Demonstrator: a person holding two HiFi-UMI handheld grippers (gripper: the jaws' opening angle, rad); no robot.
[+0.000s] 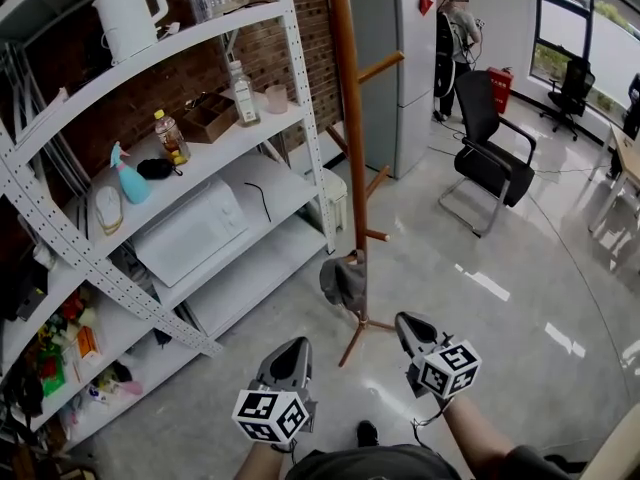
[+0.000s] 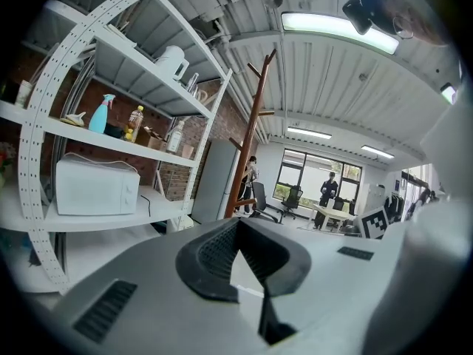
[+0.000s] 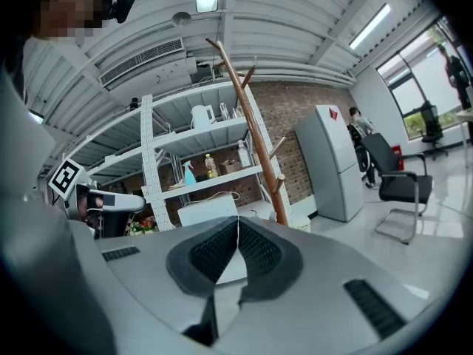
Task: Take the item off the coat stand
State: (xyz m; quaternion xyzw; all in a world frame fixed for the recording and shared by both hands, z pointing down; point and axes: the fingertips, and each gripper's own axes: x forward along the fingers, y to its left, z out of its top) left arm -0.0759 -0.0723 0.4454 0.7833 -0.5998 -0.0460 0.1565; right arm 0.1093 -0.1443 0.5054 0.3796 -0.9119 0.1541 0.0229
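A tall wooden coat stand (image 1: 345, 118) rises from the glossy floor in the middle of the head view. A dark grey cap (image 1: 344, 281) hangs on one of its low pegs, near the base. My left gripper (image 1: 297, 344) and right gripper (image 1: 404, 321) sit low in that view, just short of the stand's feet, one on each side of the cap and apart from it. Both have jaws shut with nothing between them. The stand (image 2: 252, 128) shows ahead of the left gripper (image 2: 238, 225), and the stand (image 3: 256, 135) also shows past the right gripper (image 3: 237, 223).
White metal shelving (image 1: 300, 78) stands at the left with a kettle (image 1: 130, 13), a microwave (image 1: 190, 230), bottles and a spray bottle (image 1: 130, 176). Behind the stand is a grey fridge (image 1: 395, 68). A black office chair (image 1: 490, 148) is at the right, a person (image 1: 458, 38) beyond it.
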